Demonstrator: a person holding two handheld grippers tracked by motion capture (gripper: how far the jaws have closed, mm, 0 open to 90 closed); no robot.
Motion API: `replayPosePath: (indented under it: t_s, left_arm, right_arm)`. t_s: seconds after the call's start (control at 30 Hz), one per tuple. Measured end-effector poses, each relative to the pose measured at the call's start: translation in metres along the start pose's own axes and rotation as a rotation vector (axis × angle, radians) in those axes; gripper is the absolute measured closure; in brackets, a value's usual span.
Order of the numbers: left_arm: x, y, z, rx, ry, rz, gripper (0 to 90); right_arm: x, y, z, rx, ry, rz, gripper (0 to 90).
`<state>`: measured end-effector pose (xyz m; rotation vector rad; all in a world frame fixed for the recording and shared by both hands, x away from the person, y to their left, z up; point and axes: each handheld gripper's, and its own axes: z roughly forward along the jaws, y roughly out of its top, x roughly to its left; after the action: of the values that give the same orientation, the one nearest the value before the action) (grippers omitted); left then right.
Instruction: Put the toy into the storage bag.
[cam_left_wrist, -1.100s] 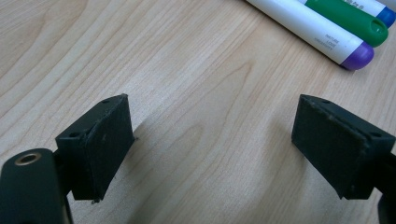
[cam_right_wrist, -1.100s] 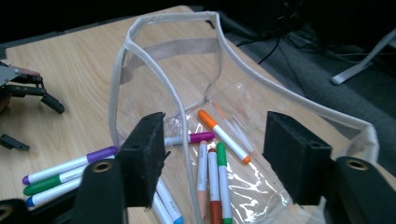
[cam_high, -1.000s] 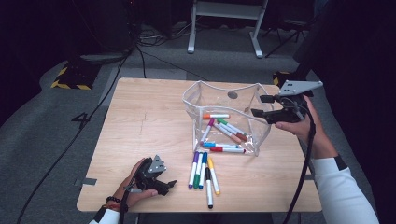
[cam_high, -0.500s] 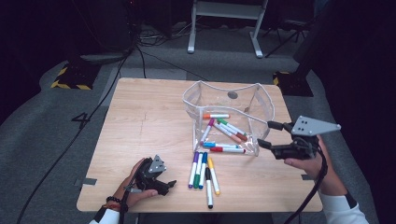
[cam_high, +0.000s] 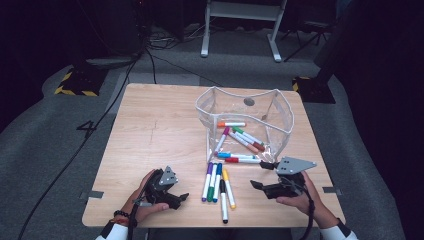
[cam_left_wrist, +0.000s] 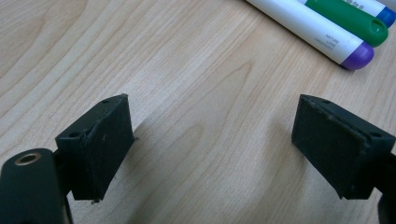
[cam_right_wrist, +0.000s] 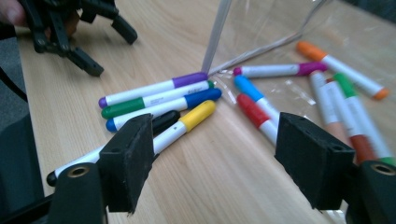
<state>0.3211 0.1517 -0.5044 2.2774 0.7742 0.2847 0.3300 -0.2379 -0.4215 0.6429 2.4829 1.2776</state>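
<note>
High view: right gripper (cam_high: 262, 175) low near the table's (cam_high: 150, 130) front right corner, jaws wide and just been opening, nothing between them. Five loose markers (cam_high: 217, 184) lie by the front edge, just left of it; others sit in the clear bag (cam_high: 280, 112). Judged step: reaching for a loose marker; next, straddle one and close.

Left gripper view: left gripper (cam_left_wrist: 210, 144) apart, empty, over bare wood. Purple marker (cam_left_wrist: 322, 35) print unreadable.

Right gripper view: yellow marker (cam_right_wrist: 196, 114) nearest the jaws.
</note>
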Motion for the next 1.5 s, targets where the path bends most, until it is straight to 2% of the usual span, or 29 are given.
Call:
replayPosePath:
  t_s: [0.17,0.3,0.4,0.53,0.6,0.63,0.7,0.77,0.83,0.97,1.07,1.17,1.23,1.33,1.5]
  left_arm:
    - [0.000,0.000,0.000,0.000,0.000,0.000,12.8]
    - [0.000,0.000,0.000,0.000,0.000,0.000,12.8]
    - [0.000,0.000,0.000,-0.001,0.000,-0.001,12.8]
    - [0.000,0.000,0.000,0.000,0.000,0.000,12.8]
    - [0.000,0.000,0.000,0.000,0.001,0.001,12.8]
    - [0.000,0.000,0.000,-0.001,0.000,-0.001,12.8]
    - [0.000,0.000,0.000,0.000,0.001,0.001,12.8]
    - [0.000,0.000,0.000,-0.001,0.001,0.001,12.8]
    - [0.000,0.000,0.000,0.000,0.001,0.001,12.8]
    - [0.000,0.000,0.000,0.000,0.002,0.001,12.8]
    - [0.000,0.000,0.000,0.000,0.002,0.001,12.8]
    - [0.000,0.000,0.000,0.000,0.002,0.001,12.8]
    - [0.000,0.000,0.000,0.000,0.002,0.001,12.8]
    - [0.000,0.000,0.000,0.000,0.002,0.002,12.8]
    - [0.000,0.000,0.000,0.000,0.002,0.001,12.8]
  right_arm:
    - [0.005,-0.009,0.038,0.048,0.020,0.001,30.9]
    - [0.007,-0.010,0.062,0.060,0.047,0.008,32.2]
    - [0.008,-0.006,0.073,0.054,0.053,0.002,32.7]
    - [0.008,-0.003,0.089,0.061,0.068,0.020,34.3]
    - [0.008,-0.003,0.097,0.083,0.052,0.013,35.6]
    - [0.007,-0.004,0.100,0.092,0.056,0.021,36.9]
    - [0.003,-0.006,0.105,0.114,0.033,0.035,40.6]
    - [-0.001,-0.008,0.106,0.126,0.038,0.063,41.9]
    - [-0.005,-0.011,0.105,0.146,0.008,0.061,44.4]
    - [-0.014,-0.017,0.103,0.179,-0.021,0.077,48.1]
    - [-0.023,-0.023,0.097,0.176,-0.024,0.111,53.6]
    - [-0.026,-0.026,0.091,0.188,-0.033,0.091,60.3]
    - [-0.027,-0.030,0.087,0.176,-0.030,0.072,65.4]
    - [-0.027,-0.033,0.083,0.172,-0.030,0.071,73.6]
    - [-0.027,-0.033,0.082,0.174,-0.025,0.058,74.9]
